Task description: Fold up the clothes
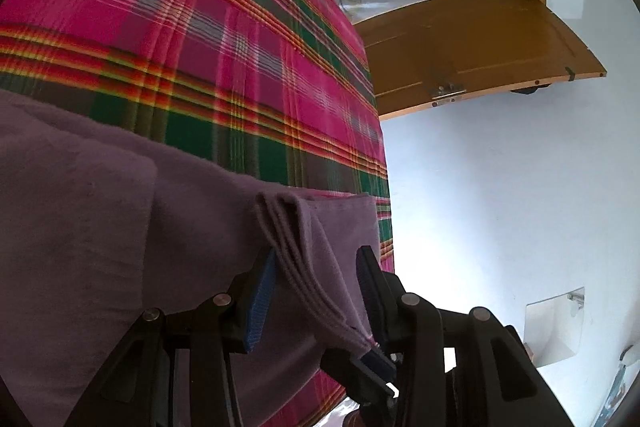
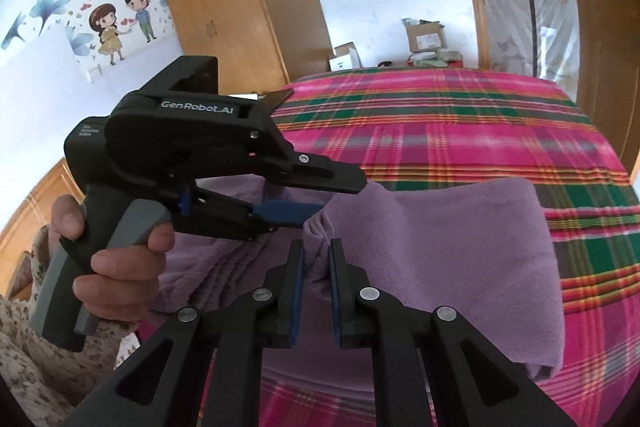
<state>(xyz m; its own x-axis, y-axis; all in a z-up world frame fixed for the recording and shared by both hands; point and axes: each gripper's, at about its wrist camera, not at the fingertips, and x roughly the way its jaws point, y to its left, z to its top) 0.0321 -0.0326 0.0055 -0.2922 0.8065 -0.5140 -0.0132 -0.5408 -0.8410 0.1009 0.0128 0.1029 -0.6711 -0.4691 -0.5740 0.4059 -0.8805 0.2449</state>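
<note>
A purple garment point(image 1: 100, 227) point(image 2: 448, 255) lies partly folded on a bed with a pink and green plaid sheet point(image 1: 200, 39) point(image 2: 460, 131). In the left wrist view, a stacked, several-layer edge of it runs up between the fingers of my left gripper point(image 1: 318, 255), which is shut on it. The right wrist view shows that same left gripper point(image 2: 340, 197) from the side, held by a hand point(image 2: 120, 259), biting the raised cloth. Just below it, my right gripper point(image 2: 317, 245) is shut on a bunched ridge of the same garment. The cloth hangs lifted between both grips.
The bed edge drops off at the right in the left wrist view, beside a white wall point(image 1: 500, 207) and an open wooden door point(image 1: 472, 55). A wooden wardrobe point(image 2: 240, 11) stands behind the bed, with cardboard boxes point(image 2: 424, 37) past its far edge. A patterned sleeve point(image 2: 48, 367) is at lower left.
</note>
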